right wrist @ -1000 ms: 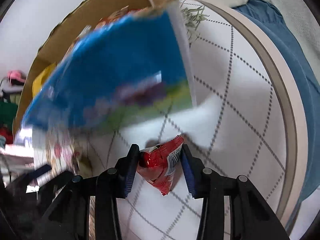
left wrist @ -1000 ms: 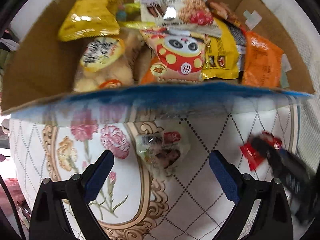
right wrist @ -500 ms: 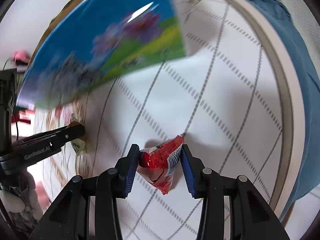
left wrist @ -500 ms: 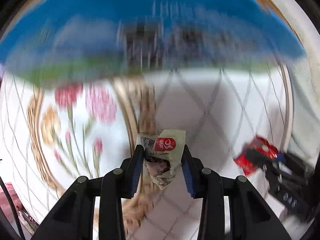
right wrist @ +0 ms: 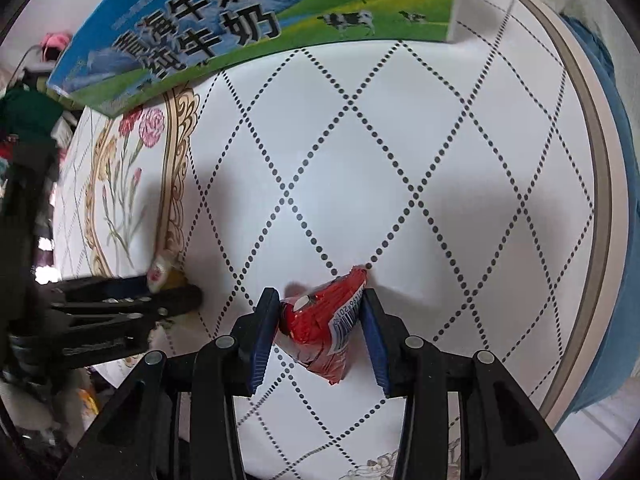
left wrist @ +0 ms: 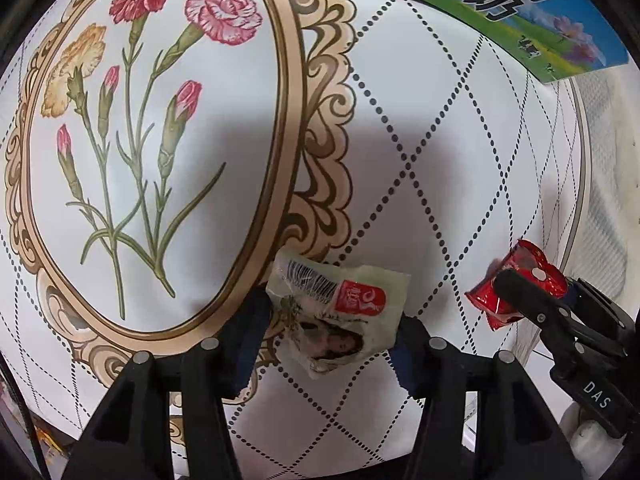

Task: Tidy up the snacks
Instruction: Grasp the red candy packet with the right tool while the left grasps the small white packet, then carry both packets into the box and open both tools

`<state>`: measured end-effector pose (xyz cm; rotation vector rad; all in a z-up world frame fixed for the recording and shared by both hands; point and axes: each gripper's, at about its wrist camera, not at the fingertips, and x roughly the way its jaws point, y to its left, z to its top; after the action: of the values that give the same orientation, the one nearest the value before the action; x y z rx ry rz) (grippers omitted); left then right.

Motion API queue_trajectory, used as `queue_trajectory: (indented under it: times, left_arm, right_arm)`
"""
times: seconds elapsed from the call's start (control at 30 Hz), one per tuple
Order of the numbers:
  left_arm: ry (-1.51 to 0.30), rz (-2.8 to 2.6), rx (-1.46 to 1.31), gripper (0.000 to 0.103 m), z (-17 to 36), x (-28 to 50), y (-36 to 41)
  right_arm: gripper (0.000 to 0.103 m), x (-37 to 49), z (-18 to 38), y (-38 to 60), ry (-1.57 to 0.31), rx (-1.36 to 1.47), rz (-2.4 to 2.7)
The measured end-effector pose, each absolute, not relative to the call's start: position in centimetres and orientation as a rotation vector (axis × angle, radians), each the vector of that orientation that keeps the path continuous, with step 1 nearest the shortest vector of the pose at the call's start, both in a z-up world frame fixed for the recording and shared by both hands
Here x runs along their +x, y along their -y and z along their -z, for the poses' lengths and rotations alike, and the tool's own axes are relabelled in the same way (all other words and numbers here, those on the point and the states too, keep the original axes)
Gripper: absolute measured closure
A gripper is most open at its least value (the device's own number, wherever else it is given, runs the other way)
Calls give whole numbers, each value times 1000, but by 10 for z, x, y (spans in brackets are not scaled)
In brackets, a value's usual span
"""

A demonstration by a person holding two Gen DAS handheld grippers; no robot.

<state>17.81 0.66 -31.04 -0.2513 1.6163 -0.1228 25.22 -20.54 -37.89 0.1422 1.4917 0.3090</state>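
Left gripper (left wrist: 332,344) pinches a pale packet (left wrist: 340,312), right gripper (right wrist: 320,332) a red packet (right wrist: 324,328); both probably light, crinkly.

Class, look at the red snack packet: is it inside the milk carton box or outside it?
Outside. The red snack packet sits pinched in the right gripper over the patterned tablecloth, short of the milk carton box.

Both wrist views: steep, close, sharing patterned tabletop (left wrist: 420,128).

A round table (right wrist: 460,152) wore a white diamond-dotted cloth (left wrist: 440,152) with carnations; blue fabric (right wrist: 624,272) lay beyond its edge.
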Motion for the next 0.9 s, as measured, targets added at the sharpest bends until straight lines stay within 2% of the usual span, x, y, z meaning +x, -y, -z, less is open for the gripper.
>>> queue_trajectory:
  times: [0.2,0.37,0.6,0.7,0.73,0.9]
  left_arm:
    - [-1621,114,-239,50,309,165,-4]
    - [-1628,126,-241,49,301,189,-2]
    - [-1614,119,-216,50,303,191,-1]
    - [-1603,121,-195,51,300,192,3]
    - [-1597,121,-188,52,298,192,5]
    - [-1572,128,-167,52,286,194,11]
  right_arm:
    - [56,247,372,226,-1503,152,-297]
    - [48,243,370,238,-1512,169,-288]
    - [47,239,372,238,-1508,181,-277]
    - [51,238,372,239,-1493,185,-272]
    - [57,238,372,240,-1490,180,-274]
    - [61,237,371,240,-1471,173,-274]
